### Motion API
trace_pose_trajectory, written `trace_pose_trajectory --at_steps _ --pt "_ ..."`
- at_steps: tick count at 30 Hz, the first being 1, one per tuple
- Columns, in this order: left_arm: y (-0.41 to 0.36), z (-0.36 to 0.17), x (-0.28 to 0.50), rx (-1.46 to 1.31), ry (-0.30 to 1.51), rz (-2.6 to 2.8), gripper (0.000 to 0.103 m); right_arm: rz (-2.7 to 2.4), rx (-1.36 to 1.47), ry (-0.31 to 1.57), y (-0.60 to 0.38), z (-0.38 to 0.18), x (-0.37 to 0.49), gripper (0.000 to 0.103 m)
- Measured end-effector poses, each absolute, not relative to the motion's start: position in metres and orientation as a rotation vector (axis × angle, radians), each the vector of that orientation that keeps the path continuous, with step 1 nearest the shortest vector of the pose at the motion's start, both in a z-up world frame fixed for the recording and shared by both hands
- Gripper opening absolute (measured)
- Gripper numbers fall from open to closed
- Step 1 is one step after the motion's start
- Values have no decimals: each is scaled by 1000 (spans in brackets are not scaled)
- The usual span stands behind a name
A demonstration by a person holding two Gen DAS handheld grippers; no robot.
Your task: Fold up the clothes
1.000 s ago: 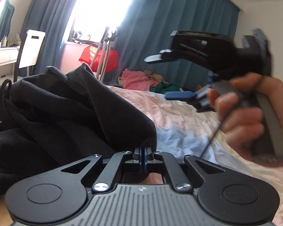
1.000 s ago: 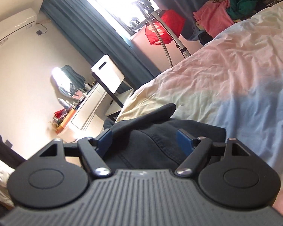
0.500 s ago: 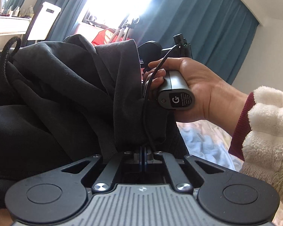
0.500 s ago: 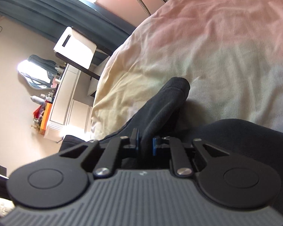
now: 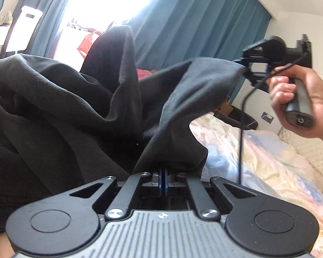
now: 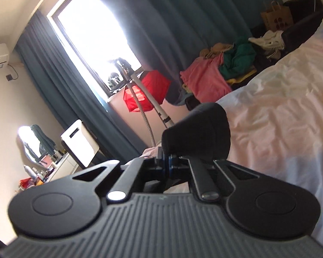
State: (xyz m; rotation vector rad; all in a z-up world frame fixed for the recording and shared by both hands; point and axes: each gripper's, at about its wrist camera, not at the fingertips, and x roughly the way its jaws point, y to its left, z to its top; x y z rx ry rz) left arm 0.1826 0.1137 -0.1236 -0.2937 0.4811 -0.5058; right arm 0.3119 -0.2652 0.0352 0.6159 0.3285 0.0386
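While the black garment (image 5: 60,107) lies heaped in thick, soft folds over the near left part of the bed (image 5: 258,157), one stretch of it is pulled taut between the two claws. The left claw (image 5: 164,179) has its blue-padded fingers pressed together on a fold of the cloth, which rises from them in a smooth band with a fine twill weave. That band runs up and right to the right claw (image 5: 246,69), held in a bare hand (image 5: 299,101) above the right side of the bed, a thin black cable hanging from its handle. The right claw's jaws have just been closing; its own camera shows them pinched tight on a rounded, cuff-like end (image 6: 198,129) of the dark fabric, which bulges past the fingertips. The bed's sheet is crinkled and slightly glossy, in pale pink, cream and blue patches. Beyond its far edge sit a jumbled pile of clothes (image 6: 221,68) in pink and green, heavy teal curtains (image 5: 196,25) in long pleats, and a bright window (image 6: 92,34).
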Motion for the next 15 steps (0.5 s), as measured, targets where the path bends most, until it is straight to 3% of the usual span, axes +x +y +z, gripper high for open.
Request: trace_pose_trajectory --at_steps 6,15 --pt "111 -127 171 -290 530 -505 11 -148 564 356 -359 13 214 6" --pt "106 -128 144 -197 592 -460 13 -254 1038 566 -443 -98 132 6"
